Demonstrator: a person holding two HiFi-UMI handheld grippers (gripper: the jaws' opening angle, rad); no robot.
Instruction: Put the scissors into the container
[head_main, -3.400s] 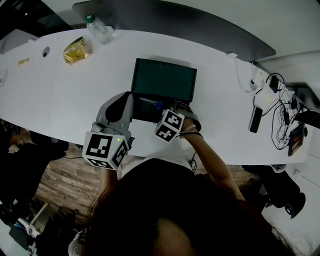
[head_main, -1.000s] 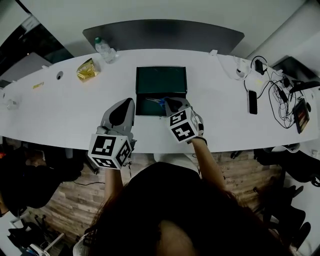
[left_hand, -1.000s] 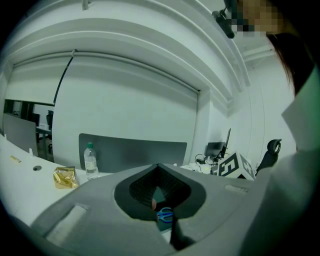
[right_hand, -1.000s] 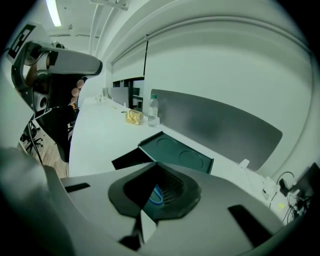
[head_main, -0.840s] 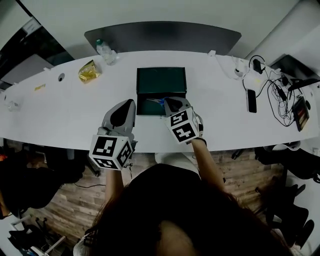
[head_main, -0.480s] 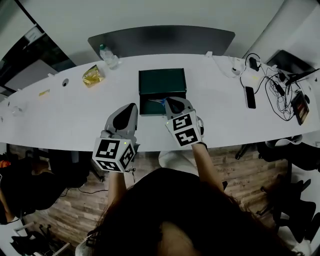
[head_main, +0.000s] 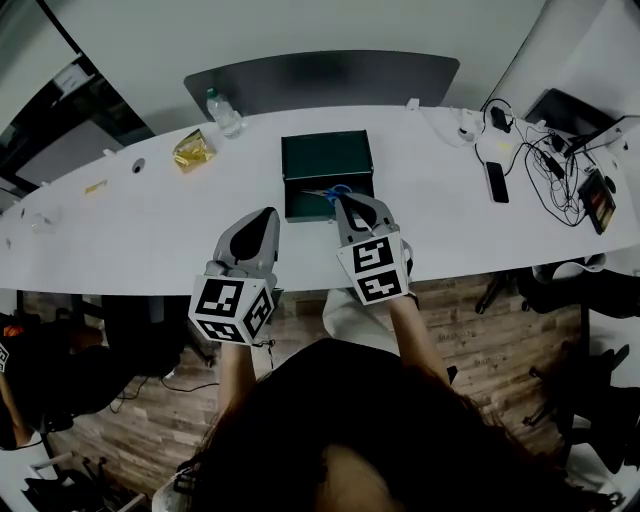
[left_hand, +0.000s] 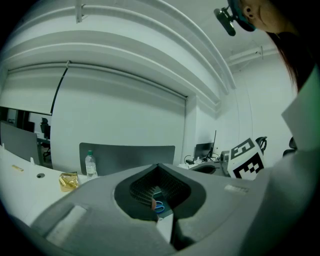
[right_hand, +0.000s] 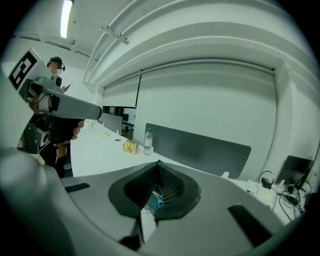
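Note:
A dark green container (head_main: 292, 205) stands open on the white table (head_main: 150, 220), its lid (head_main: 327, 155) folded back. Blue-handled scissors (head_main: 335, 191) lie inside it, along the right part. My right gripper (head_main: 343, 199) is shut, its tips just at the scissor handles; nothing shows pinched between them. Through its jaw hollow the blue handle (right_hand: 159, 201) shows below. My left gripper (head_main: 268, 212) hovers left of the container, jaws together and empty. Past its jaws I see the scissors (left_hand: 159, 206) too.
A water bottle (head_main: 224, 108) and a yellow snack packet (head_main: 192, 150) lie at the back left. A phone (head_main: 494, 182) and a tangle of cables and chargers (head_main: 560, 165) sit at the right. A dark panel (head_main: 320, 75) runs behind the table.
The head view has pulled back and shows more of the room. Both grippers and the scissors keep about the same places by the container. The right jaws stay shut.

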